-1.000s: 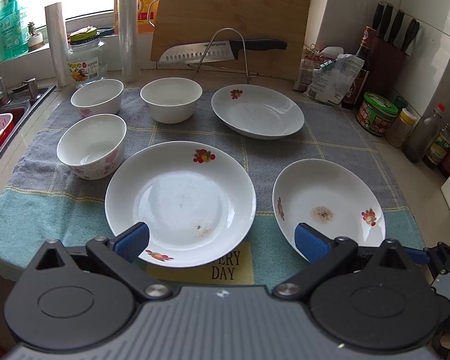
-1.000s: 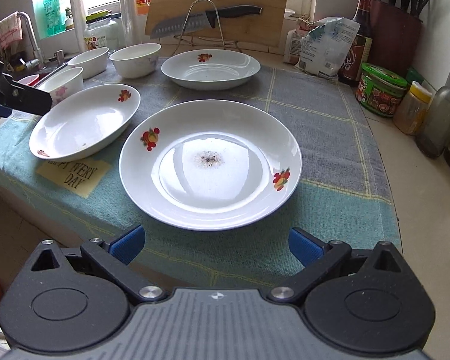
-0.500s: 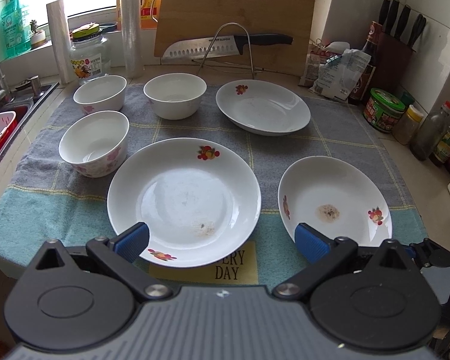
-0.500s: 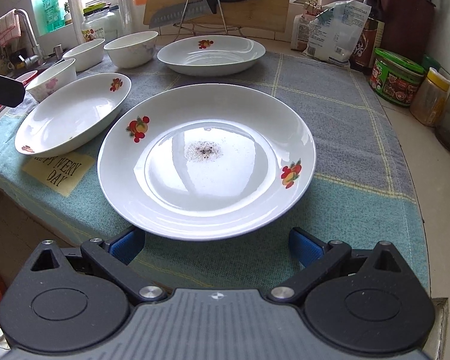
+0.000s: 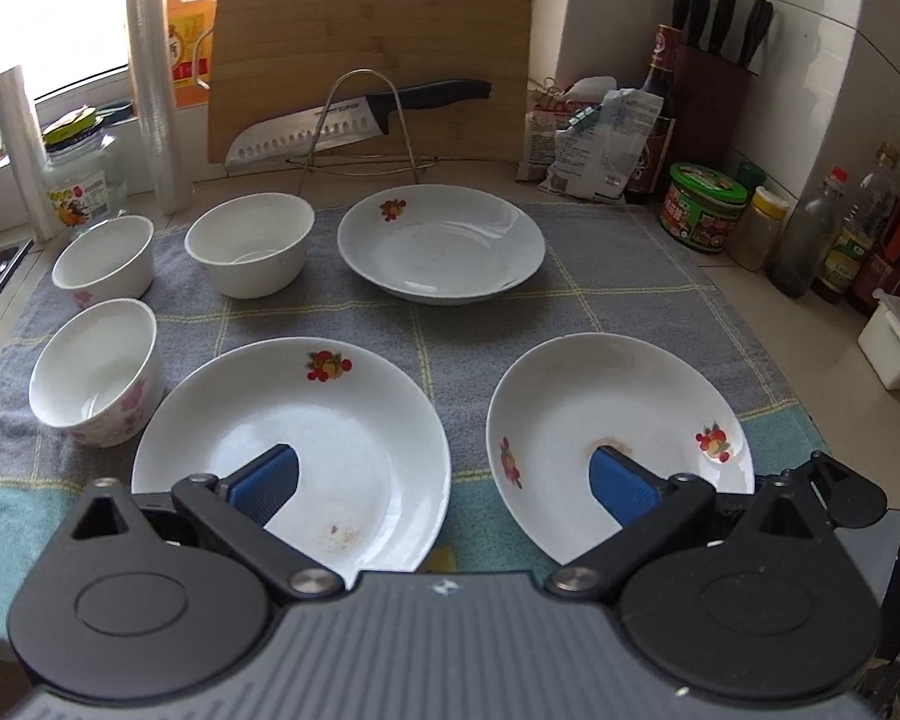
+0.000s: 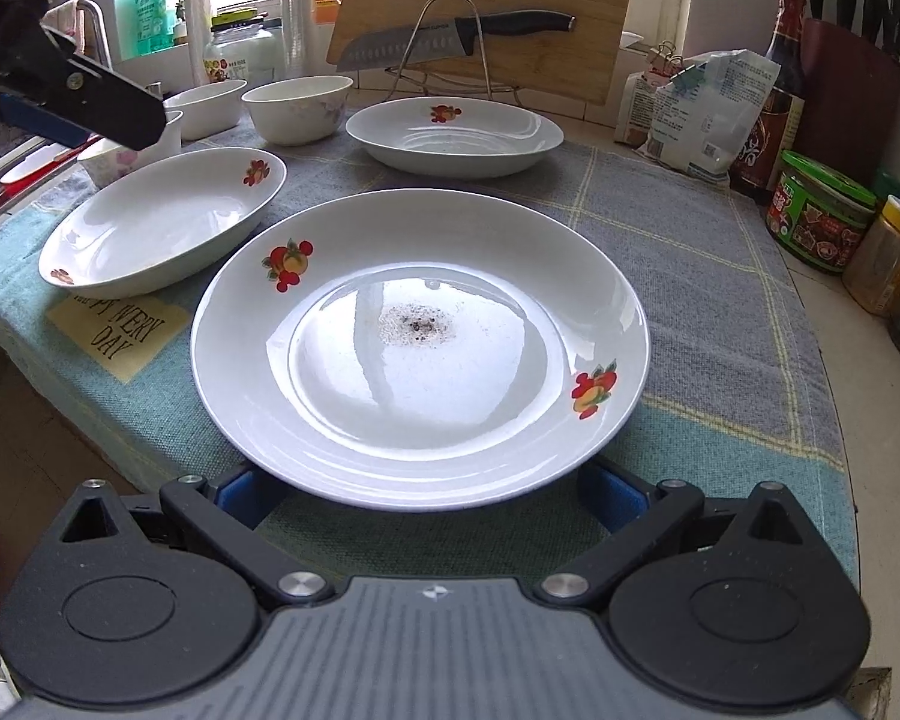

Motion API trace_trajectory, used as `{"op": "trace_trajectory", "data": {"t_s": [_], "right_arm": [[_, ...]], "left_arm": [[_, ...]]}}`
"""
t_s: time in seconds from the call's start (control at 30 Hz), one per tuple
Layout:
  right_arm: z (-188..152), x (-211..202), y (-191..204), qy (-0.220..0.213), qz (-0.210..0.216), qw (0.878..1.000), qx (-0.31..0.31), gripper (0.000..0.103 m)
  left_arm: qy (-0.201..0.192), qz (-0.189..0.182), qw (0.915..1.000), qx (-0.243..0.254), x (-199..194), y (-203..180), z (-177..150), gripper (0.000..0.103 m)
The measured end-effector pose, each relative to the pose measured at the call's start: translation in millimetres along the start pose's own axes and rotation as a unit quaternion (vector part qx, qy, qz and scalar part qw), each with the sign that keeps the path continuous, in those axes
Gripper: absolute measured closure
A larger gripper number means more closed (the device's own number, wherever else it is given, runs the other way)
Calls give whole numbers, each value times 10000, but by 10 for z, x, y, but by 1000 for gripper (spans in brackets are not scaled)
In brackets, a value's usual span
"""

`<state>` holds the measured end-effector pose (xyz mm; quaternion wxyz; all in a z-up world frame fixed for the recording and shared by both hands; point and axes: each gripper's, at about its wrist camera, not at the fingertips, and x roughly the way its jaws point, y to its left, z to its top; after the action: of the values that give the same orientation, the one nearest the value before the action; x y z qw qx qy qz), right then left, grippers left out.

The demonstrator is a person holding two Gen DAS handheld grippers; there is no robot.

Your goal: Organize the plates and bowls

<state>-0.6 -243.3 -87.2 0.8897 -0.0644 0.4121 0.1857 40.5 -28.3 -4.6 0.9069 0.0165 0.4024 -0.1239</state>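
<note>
Three white fruit-print plates and three white bowls sit on a grey-and-teal towel (image 5: 630, 300). In the left wrist view, a near-left plate (image 5: 342, 420), a near-right plate (image 5: 618, 408) and a far plate (image 5: 444, 240) show, with bowls (image 5: 90, 378) (image 5: 105, 258) (image 5: 249, 249) at left. My left gripper (image 5: 444, 474) is open above the two near plates. My right gripper (image 6: 432, 495) is open, its blue pads (image 6: 615, 495) low at the near rim of the near-right plate (image 6: 420, 324), partly hidden by it.
A knife (image 5: 360, 120) rests on a wire rack before a wooden cutting board (image 5: 372, 48). Jars, bottles and a knife block (image 5: 714, 90) line the right side. A sink is at far left. A yellow note (image 6: 117, 333) lies on the towel's front edge.
Both grippers have moved forward. The left gripper's pads now overlap the two near plates in view. The right gripper has dropped to the near rim of its plate.
</note>
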Motion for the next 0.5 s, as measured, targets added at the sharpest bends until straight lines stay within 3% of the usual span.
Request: {"op": "trace_trajectory", "data": {"t_s": [0.13,0.23,0.5], "right_arm": [[14,4,-4,39,18,10000,-12,0],[21,7,-3,64,28,10000,-24,0],[-5,-3,1,10,23,10000,-24,0]], "left_arm": [[215,-440,9985,232,156,-65,148,1],[435,-457,9965,547,327,-179,233,1],[886,-1117,9824,1204,837,-362,369,1]]}}
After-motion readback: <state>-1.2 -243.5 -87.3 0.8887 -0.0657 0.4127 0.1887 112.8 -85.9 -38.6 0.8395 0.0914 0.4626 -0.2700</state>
